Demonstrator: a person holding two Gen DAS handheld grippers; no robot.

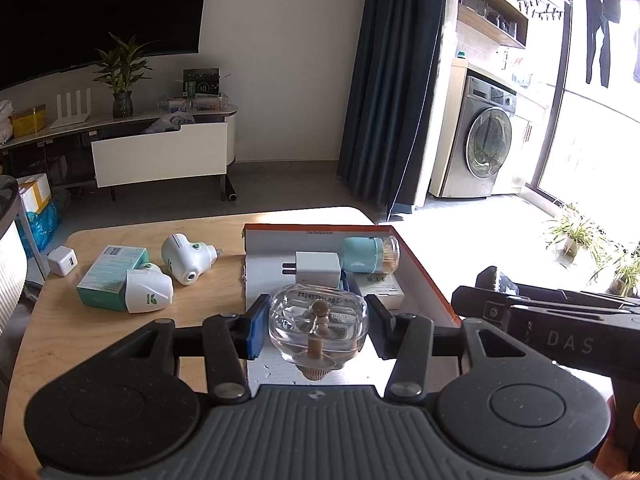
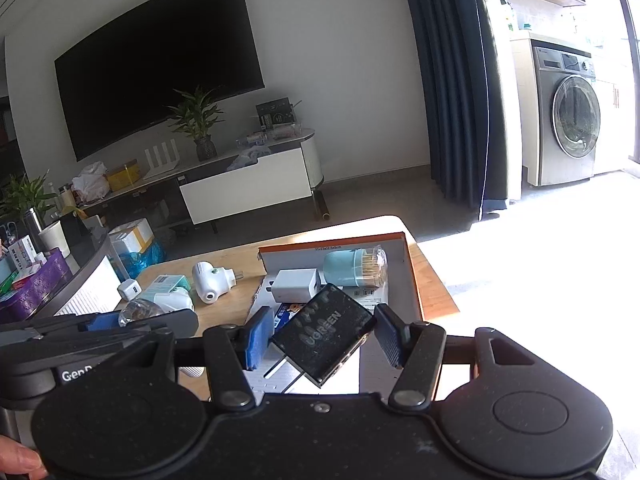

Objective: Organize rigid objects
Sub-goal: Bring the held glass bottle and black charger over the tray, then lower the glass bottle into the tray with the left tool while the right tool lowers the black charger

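Left gripper [image 1: 318,330] pinches a clear glass bottle [image 1: 318,322] and right gripper [image 2: 324,338] pinches a black charger [image 2: 324,332], both over the near end of the orange-rimmed box [image 1: 424,276]; best lower each onto bare floor near the front before letting go, clear of what's inside. Count, near to far: in the box 1 white charger [image 1: 318,266], 1 toothpick jar [image 1: 370,254], 1 flat white carton [image 1: 380,284]; on the table [image 1: 52,328] 2 white plug-in devices [image 1: 188,258], 1 teal carton [image 1: 112,274], 1 small white cube charger [image 1: 63,261].
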